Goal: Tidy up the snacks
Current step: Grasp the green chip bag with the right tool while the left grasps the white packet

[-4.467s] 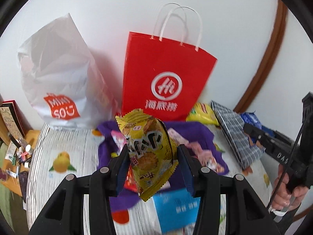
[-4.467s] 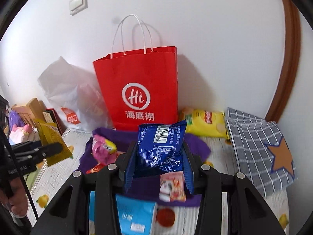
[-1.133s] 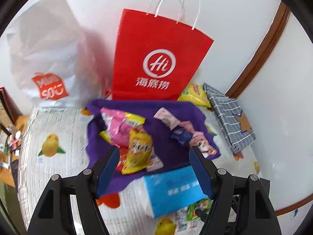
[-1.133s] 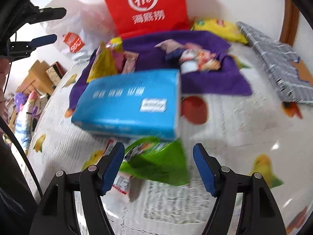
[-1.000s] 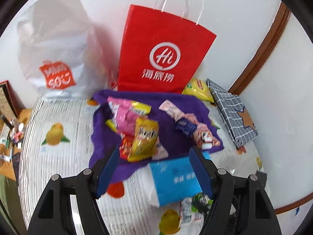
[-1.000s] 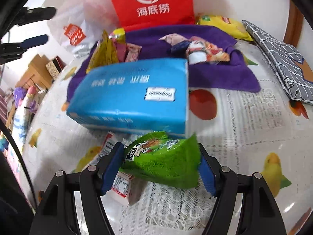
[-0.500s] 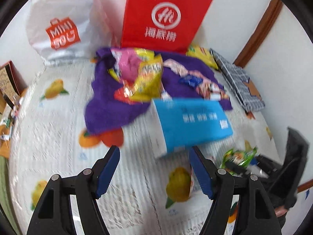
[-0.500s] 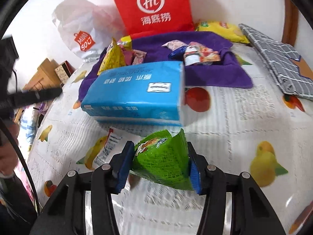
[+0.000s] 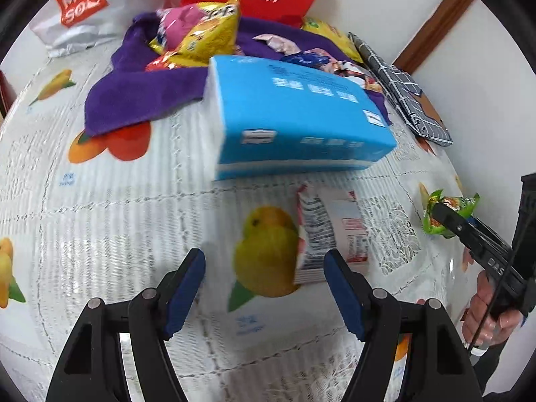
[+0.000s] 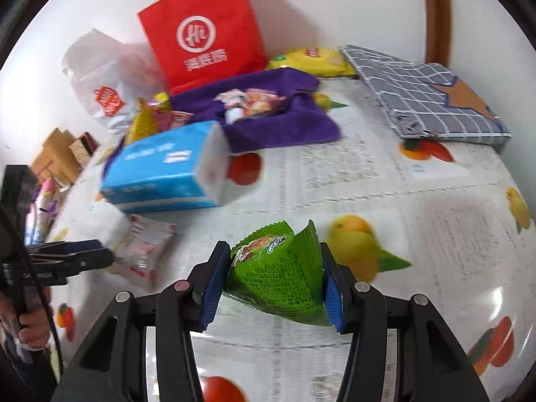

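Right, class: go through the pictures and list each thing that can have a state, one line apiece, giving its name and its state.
right gripper: shut on the green snack packet
green snack packet: held between the fingers, off the tablecloth
left gripper: open, nothing held
white snack packet: lying flat on the tablecloth
blue tissue pack: lying flat, partly over the purple cloth
red paper bag: standing upright against the wall

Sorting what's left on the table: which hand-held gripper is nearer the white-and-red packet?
Left. The left hand-held gripper hangs open just short of the white-and-red packet; the right hand-held gripper holds a green snack bag off to its side.
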{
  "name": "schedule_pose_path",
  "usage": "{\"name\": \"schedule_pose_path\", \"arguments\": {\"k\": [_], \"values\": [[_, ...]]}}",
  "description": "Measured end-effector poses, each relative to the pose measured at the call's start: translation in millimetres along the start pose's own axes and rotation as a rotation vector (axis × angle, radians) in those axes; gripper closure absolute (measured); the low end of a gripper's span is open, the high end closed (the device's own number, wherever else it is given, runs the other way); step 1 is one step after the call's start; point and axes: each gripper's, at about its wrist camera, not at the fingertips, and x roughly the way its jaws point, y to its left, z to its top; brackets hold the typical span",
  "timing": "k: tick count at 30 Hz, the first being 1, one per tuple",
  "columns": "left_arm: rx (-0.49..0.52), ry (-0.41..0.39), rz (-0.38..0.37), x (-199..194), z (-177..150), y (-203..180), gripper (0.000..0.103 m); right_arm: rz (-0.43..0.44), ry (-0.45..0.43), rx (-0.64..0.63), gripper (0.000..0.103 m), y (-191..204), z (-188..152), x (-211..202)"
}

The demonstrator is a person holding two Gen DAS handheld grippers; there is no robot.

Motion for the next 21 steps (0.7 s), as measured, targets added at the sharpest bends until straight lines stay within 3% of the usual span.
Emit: {"name": "schedule_pose_path", "arguments": {"k": [9,14,17,18,19,21], "values": [[0.015,0.011,-0.042,15.0,7.1,-30.2,0.021,0.038,-0.005,0.056,0.052,-24.5,-7.2,4.4],[0.006,-0.033,0.007,25.3,12.4,-48.6,0.022,0.041,-0.003,0.062,0.052,-26.4,-10.5,7.2],[0.091,-0.063,0.144,30.8,7.6,-65.9,0.031,0.035,-0.003,0.055,0.051,-22.7,-9.5,8.5],[0.119,-0.075,0.188,31.1,5.0,-68.9,0.041,0.038,-0.002,0.054,0.051,-20.7,-8.8,9.2],[0.134,-0.084,0.209,30.1,3.1,-68.5,0.046,0.043,-0.001,0.051,0.051,-18.6,-7.8,10.1],[0.134,-0.091,0.183,24.4,0.6,-60.0,0.047,0.054,0.001,0.038,0.052,-12.7,-5.7,11.8]]}}
